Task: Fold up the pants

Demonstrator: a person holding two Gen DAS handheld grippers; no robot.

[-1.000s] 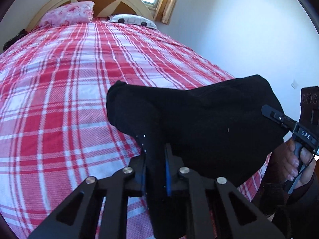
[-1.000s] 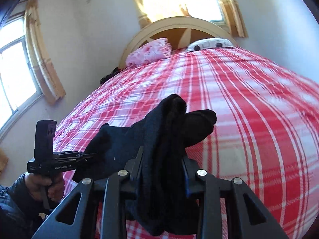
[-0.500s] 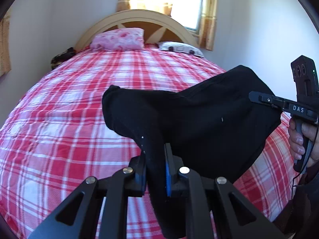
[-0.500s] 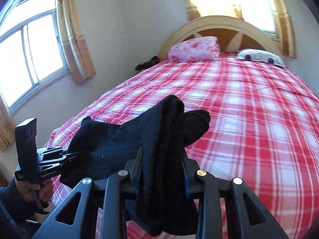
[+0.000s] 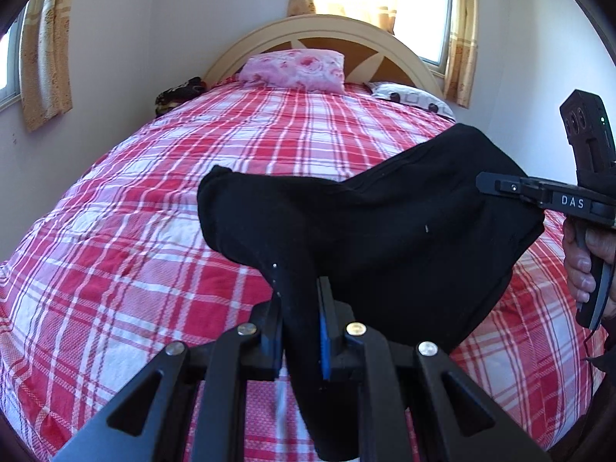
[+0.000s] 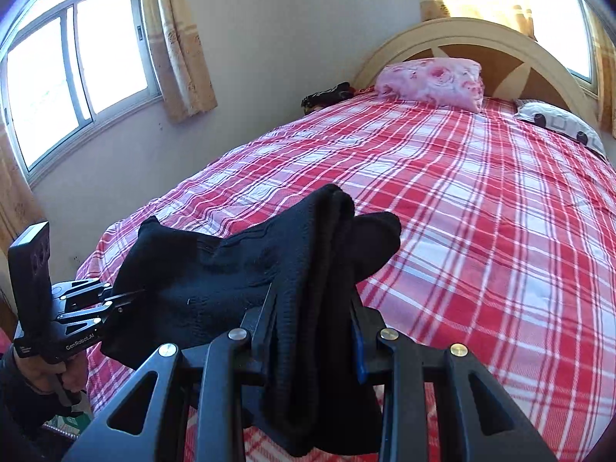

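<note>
Bed [image 5: 154, 231] — pants [image 5: 385, 231] stretched sideways, seemingly.

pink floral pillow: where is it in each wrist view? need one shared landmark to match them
Left wrist: pink floral pillow sits top centre, against the headboard.
Right wrist: pink floral pillow sits upper right of centre, left part of the headboard.
Shared landmark: arched cream headboard; the white patterned pillow lies right of the pink one in both.
</note>
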